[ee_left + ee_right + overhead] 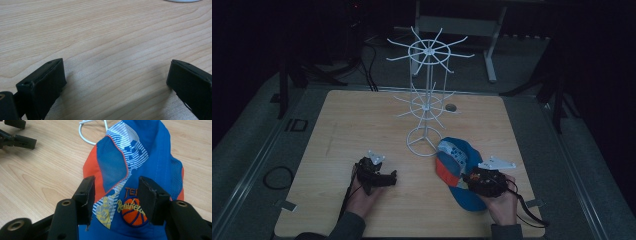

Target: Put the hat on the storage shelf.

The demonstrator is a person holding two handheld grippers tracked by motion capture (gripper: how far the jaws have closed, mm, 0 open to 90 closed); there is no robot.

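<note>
- The tabletop [362, 125] is pale wood with a straight grain, square-cornered, dimly lit.
- Nearest, the person's two forearms come in from the bottom edge, each hand wrapped round a black tool.
- The left tongs [384, 179] sit low over bare wood at the near left, pointing toward the right; in the left gripper view the jaws stand wide apart with nothing between them.
- The right tongs [116, 197] are open too, their jaws set either side of the front of a blue and orange cap [140, 157], above its basketball badge; whether they touch the cloth I cannot tell.
- The cap lies on the near right of the tabletop, just beside the round base of a white wire rack [428, 95].
- The rack stands upright near the middle, with two tiers of spokes.
- Beyond the tabletop the room is dark: grey floor, black stand legs, loose cables, and a pale table frame at the back.
</note>
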